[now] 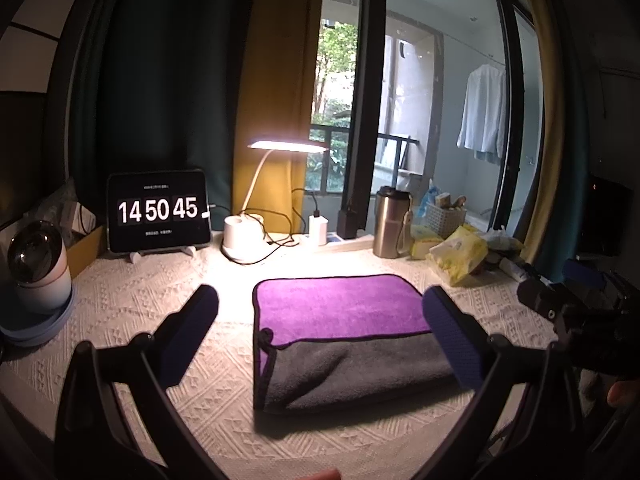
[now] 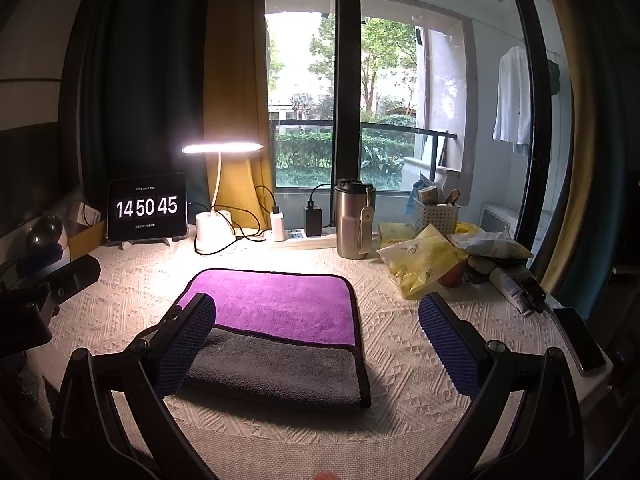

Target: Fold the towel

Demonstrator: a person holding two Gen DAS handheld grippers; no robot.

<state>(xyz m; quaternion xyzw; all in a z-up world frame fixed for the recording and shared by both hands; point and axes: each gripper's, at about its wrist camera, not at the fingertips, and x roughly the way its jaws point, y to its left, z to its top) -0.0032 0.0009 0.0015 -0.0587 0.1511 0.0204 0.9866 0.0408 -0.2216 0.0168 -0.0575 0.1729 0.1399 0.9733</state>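
I hold my left tongs (image 1: 320, 328) and right tongs (image 2: 316, 328) spread wide and empty, level above the folded towel (image 2: 280, 332) on the bench (image 2: 400, 380)

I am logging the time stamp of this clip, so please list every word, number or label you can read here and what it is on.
"14 50 45": large white digits on the tablet standing at the back of the table.
Small lines above and below those digits: too small to read.
Print on the yellow bag beside the steel mug: blurred, unreadable.
Tube at the right: label unreadable.
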